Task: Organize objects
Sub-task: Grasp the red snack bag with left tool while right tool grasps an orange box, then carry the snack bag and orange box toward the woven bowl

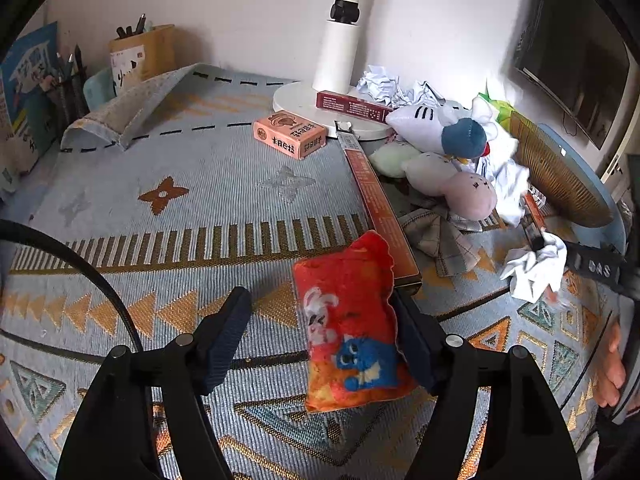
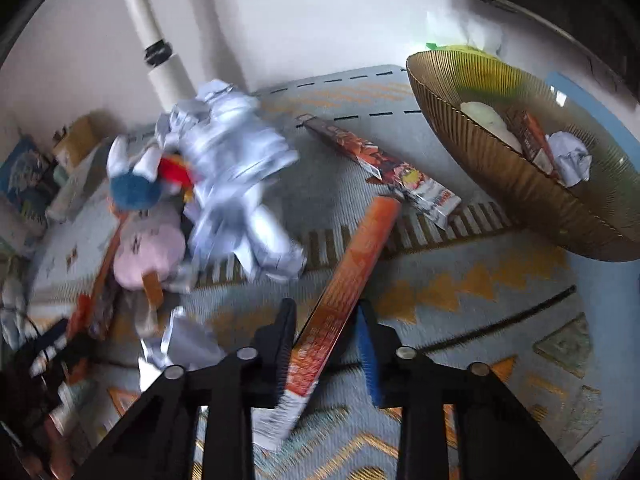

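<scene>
In the left wrist view my left gripper (image 1: pixel 320 320) is open. A red plush pouch (image 1: pixel 348 328) with a rabbit and a blue cat lies on the patterned cloth (image 1: pixel 180 248) between its fingers, against the right finger (image 1: pixel 416 340). In the right wrist view my right gripper (image 2: pixel 326 332) is shut on a long orange box (image 2: pixel 344 292), which slants up from the cloth. A brown ribbed bowl (image 2: pixel 516 184) at the right holds a crumpled paper (image 2: pixel 570 158), a box and a pale object. My right gripper also shows at the left wrist view's right edge (image 1: pixel 592 264).
A white lamp base (image 1: pixel 312 100), a pink box (image 1: pixel 290 134), long red boxes (image 1: pixel 380 208), plush toys (image 1: pixel 448 148) and crumpled papers (image 1: pixel 536 268) crowd the right side. A pen holder (image 1: pixel 140 56) and books (image 1: pixel 28 92) stand at the back left. Another long box (image 2: pixel 384 164) lies near the bowl.
</scene>
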Demonstrator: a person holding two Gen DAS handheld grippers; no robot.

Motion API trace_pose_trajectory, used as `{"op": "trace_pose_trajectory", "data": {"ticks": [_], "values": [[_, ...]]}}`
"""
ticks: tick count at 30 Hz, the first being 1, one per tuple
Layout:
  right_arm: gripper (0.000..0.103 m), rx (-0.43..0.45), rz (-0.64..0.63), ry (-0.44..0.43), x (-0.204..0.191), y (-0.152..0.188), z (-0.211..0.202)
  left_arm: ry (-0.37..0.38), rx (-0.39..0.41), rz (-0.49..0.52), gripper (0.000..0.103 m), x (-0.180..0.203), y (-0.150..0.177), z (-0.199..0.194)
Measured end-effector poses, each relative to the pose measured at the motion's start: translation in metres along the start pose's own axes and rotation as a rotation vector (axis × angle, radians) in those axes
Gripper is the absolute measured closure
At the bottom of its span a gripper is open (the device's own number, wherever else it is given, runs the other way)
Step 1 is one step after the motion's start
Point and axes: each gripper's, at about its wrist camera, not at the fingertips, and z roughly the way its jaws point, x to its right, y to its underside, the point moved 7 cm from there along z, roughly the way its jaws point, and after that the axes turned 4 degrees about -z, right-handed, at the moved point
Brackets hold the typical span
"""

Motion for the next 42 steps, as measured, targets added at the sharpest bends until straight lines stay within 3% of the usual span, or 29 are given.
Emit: {"op": "trace_pose_trajectory", "data": {"ticks": [3, 4, 7, 14, 17, 25, 28, 31, 33, 35, 37, 39, 42], "values": [[0.086, 0.0, -0.037, -0.019, 0.001, 0.012, -0.012, 0.019, 0.0, 0.016, 0.051, 0.004, 0.002, 0.0], [0.086, -0.003, -0.038, -0.034, 0.003, 0.017, -0.016, 0.028, 0.002, 0.023, 0.066, 0.007, 0.003, -0.001], [0.086, 0.007, -0.05, -0.072, 0.006, 0.03, -0.033, -0.006, 0.016, 0.033, 0.071, 0.01, 0.009, -0.007], [0.086, 0.051, -0.1, -0.068, 0.024, 0.06, -0.079, -0.018, -0.01, -0.116, 0.072, -0.01, 0.04, -0.042], [0.086, 0.045, -0.122, -0.034, 0.027, 0.07, -0.084, -0.062, -0.008, -0.113, 0.072, -0.017, 0.058, -0.058], [0.086, -0.015, -0.07, -0.062, 0.032, 0.088, -0.065, -0.19, 0.019, -0.012, 0.068, -0.01, 0.075, -0.067], [0.083, -0.042, -0.042, -0.094, 0.035, 0.092, -0.06, -0.203, 0.001, 0.004, 0.061, -0.008, 0.077, -0.058], [0.071, -0.038, -0.027, -0.102, 0.039, 0.091, -0.061, -0.19, 0.006, -0.02, 0.057, -0.01, 0.074, -0.056], [0.064, -0.032, -0.021, -0.119, 0.038, 0.092, -0.061, -0.177, 0.003, -0.042, 0.056, -0.012, 0.073, -0.055], [0.063, -0.02, -0.032, -0.106, 0.035, 0.093, -0.061, -0.18, 0.014, -0.039, 0.058, -0.011, 0.073, -0.054], [0.064, -0.006, -0.069, -0.055, 0.029, 0.095, -0.061, -0.193, 0.025, -0.028, 0.068, -0.008, 0.073, -0.054], [0.086, 0.014, -0.109, 0.029, 0.025, 0.097, -0.063, -0.203, 0.032, -0.047, 0.072, -0.008, 0.073, -0.057], [0.086, 0.06, -0.114, 0.03, 0.02, 0.098, -0.071, -0.18, 0.061, -0.066, 0.073, -0.005, 0.071, -0.07]]}}
